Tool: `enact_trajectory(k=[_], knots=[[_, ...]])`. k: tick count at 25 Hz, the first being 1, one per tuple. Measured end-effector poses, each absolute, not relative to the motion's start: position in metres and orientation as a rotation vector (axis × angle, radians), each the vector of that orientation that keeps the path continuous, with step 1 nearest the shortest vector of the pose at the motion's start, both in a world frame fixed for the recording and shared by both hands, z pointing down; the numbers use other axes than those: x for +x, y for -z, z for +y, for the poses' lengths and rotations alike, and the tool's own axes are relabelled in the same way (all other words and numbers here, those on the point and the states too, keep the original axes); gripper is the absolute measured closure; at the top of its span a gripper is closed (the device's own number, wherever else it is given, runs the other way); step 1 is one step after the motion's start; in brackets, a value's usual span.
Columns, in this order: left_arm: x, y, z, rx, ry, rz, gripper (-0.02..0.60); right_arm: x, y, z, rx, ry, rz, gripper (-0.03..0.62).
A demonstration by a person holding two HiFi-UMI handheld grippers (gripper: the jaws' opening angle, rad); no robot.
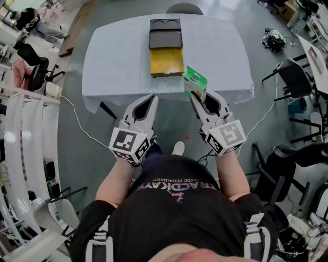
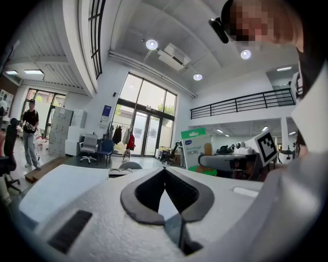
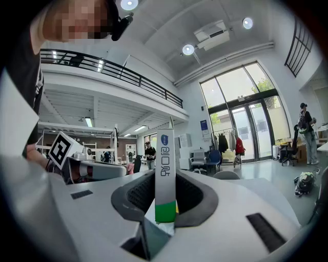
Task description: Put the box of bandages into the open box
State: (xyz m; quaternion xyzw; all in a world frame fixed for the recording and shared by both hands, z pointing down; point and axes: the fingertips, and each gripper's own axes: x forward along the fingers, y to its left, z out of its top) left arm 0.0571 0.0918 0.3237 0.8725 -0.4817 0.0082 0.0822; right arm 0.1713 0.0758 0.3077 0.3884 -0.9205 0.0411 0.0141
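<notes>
My right gripper (image 1: 193, 95) is shut on the box of bandages (image 1: 196, 82), a white and green carton held upright at the table's near edge. In the right gripper view the carton (image 3: 165, 174) stands edge-on between both pads. The left gripper (image 1: 152, 98) is shut with nothing in it, hanging level just short of the table edge; its pads (image 2: 165, 190) meet at the tips. The open box (image 1: 166, 61), with a yellow inside and its dark lid (image 1: 165, 31) laid back behind it, lies further along the table (image 1: 118, 56), ahead of and between both grippers.
A white cloth covers the table. A round grey chair back (image 1: 184, 8) stands at its far side. Office chairs (image 1: 294, 77) and a bag (image 1: 275, 40) sit on the floor to the right, white racks (image 1: 25, 148) to the left. A person stands far off (image 2: 29, 130).
</notes>
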Motion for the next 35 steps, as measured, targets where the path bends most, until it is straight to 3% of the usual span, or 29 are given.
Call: enact_trajectory(k=[17,35], knots=[[0.061,-0.326,0.091,2.612,-0.041,-1.439,0.565,0.169,-0.306,0.076,1.169,-0.152,-2.906,0.503],[0.014,-0.333,0.041,2.636,-0.062,-1.346,0.565,0.118,-0.312,0.022,1.241,-0.188,-2.852,0.503]])
